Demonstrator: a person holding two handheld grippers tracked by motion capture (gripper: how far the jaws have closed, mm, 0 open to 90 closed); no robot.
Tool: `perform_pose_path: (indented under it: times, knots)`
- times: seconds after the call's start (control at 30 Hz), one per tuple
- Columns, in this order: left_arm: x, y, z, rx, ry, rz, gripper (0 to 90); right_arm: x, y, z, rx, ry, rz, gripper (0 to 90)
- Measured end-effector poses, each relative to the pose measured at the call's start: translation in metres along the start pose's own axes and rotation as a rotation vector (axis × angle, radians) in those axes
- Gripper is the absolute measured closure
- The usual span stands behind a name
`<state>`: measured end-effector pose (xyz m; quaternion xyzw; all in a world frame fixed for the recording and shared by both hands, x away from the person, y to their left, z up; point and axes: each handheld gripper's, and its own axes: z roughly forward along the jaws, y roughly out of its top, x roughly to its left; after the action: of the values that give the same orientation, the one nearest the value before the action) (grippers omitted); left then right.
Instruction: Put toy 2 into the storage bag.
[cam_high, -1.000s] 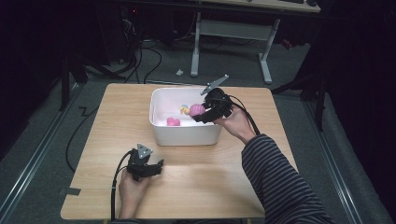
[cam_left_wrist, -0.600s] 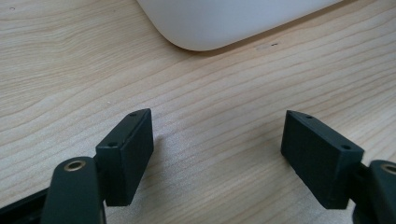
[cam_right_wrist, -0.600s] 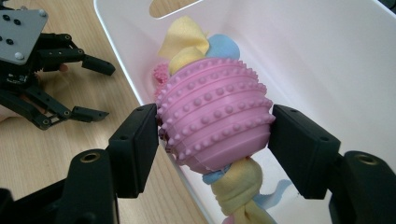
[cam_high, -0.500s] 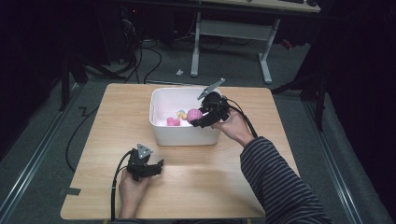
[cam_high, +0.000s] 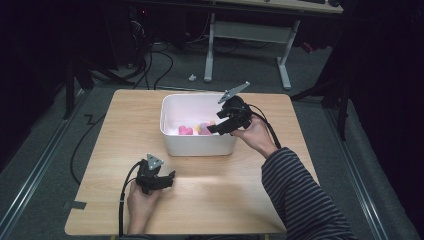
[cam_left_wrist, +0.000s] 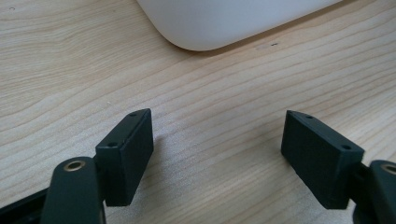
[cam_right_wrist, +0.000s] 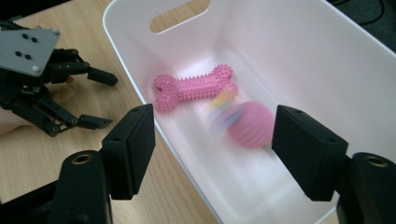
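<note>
Where white bin (cam_right_wrist: 299, 51) holds pink bone (cam_right_wrist: 195, 87): blurred ball (cam_right_wrist: 250, 123) beside.

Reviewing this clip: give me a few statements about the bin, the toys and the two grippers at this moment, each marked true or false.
1. The right gripper is open, above the white bin. True.
2. The pink bone toy lies on the table outside the bin. False: it lies inside the bin, on its floor.
3. The left gripper is clamped on the bin's rim. False: its jaws stand open over bare wooden table, apart from the bin.
4. A pink ribbed ball, blurred, is inside the bin. True.
5. The right gripper holds the ball. False: the ball is apart from its jaws.
</note>
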<state>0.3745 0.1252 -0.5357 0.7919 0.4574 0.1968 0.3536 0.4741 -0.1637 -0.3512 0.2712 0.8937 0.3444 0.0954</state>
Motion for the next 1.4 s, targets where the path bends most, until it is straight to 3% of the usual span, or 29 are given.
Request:
perform_pose_path:
  times: [0.17,0.67,1.1,1.4]
  knots:
    - [0.000,0.000,0.000,-0.001,0.000,-0.001,25.6,-0.002,-0.012,-0.015,-0.050,-0.014,0.014,34.8]
    - [0.000,0.000,0.000,0.000,0.000,0.000,25.6,-0.006,-0.059,-0.063,-0.158,-0.125,0.108,37.3]
    - [0.000,0.000,0.000,-0.001,0.000,-0.001,25.6,-0.007,-0.094,-0.093,-0.228,-0.153,0.182,37.6]
    - [0.000,0.000,0.000,-0.001,0.000,-0.001,25.6,-0.002,-0.116,-0.111,-0.263,-0.179,0.208,37.7]
